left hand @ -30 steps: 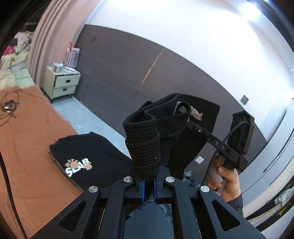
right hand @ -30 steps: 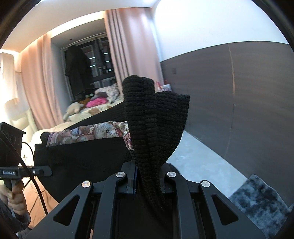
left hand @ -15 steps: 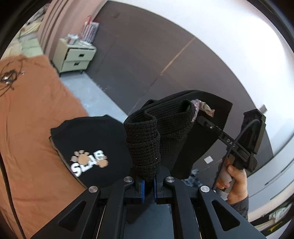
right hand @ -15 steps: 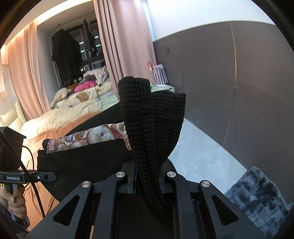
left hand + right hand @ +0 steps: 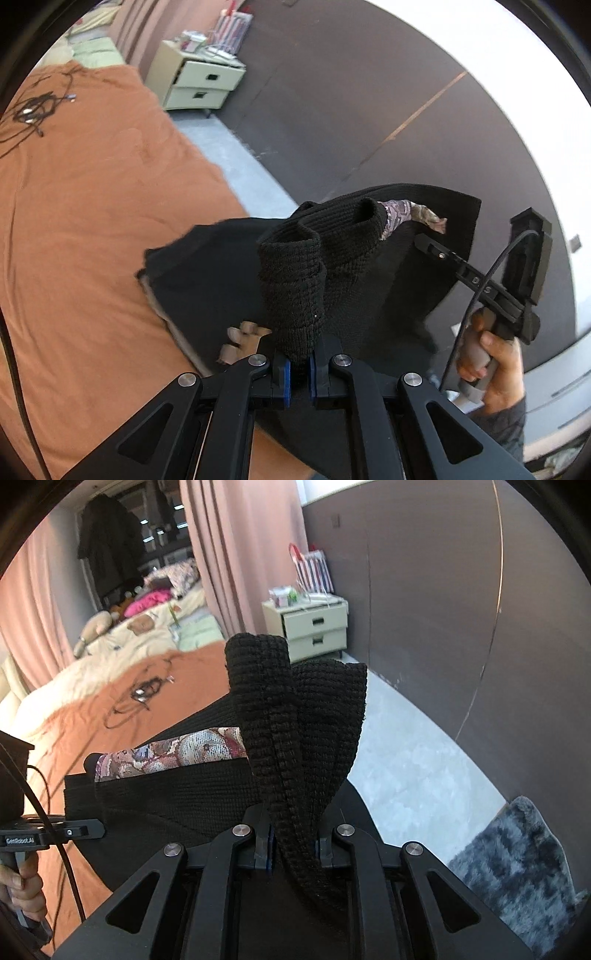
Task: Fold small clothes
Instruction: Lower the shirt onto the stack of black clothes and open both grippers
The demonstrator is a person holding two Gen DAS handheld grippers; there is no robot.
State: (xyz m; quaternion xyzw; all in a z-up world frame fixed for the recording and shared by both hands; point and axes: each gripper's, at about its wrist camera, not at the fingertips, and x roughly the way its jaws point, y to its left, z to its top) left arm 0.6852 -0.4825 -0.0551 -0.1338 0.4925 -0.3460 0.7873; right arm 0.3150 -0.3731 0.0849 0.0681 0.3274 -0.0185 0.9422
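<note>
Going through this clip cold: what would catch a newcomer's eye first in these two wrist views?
A black knit garment fills the middle of both views, stretched between the two grippers, with a bunched corner pinched in the left gripper and another in the right gripper. A floral lining peeks out along its top edge. Behind it lies an orange bedspread with a tangle of cable on it.

Printed shirt (image 5: 207, 280) partly covered, blurred
</note>
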